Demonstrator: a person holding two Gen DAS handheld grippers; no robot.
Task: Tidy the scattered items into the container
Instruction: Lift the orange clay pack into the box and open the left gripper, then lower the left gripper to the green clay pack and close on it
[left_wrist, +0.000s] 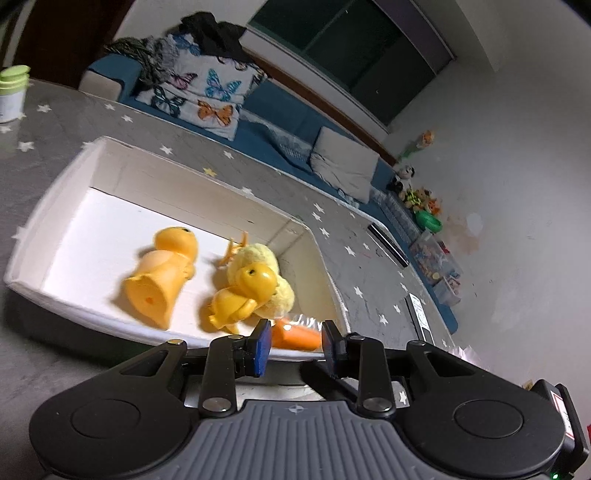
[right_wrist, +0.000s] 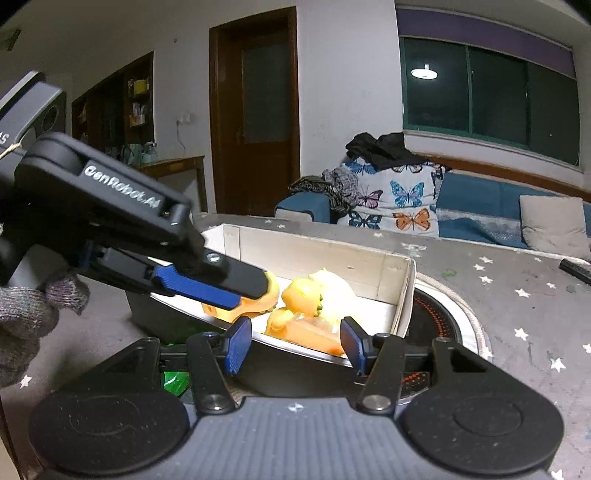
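Note:
A white box (left_wrist: 207, 192) stands on the grey starred table. In it lie a large orange plastic duck (left_wrist: 162, 277), a smaller orange duck (left_wrist: 243, 295) against a yellow plush duck (left_wrist: 269, 266), and an orange wrapped packet (left_wrist: 295, 334) at the near wall. My left gripper (left_wrist: 293, 347) is open and empty just over the box's near edge, above the packet. My right gripper (right_wrist: 293, 345) is open and empty at the box's (right_wrist: 404, 291) near side. The left gripper also shows in the right wrist view (right_wrist: 236, 291), reaching over the box. A green item (right_wrist: 175, 380) lies below the right gripper.
A round black hotplate (right_wrist: 439, 325) sits beside the box. A white jar with green lid (left_wrist: 13, 92) stands at the table's far left. A dark remote (left_wrist: 388, 240) lies near the far edge. A blue sofa (left_wrist: 280, 122) with cushions is behind the table.

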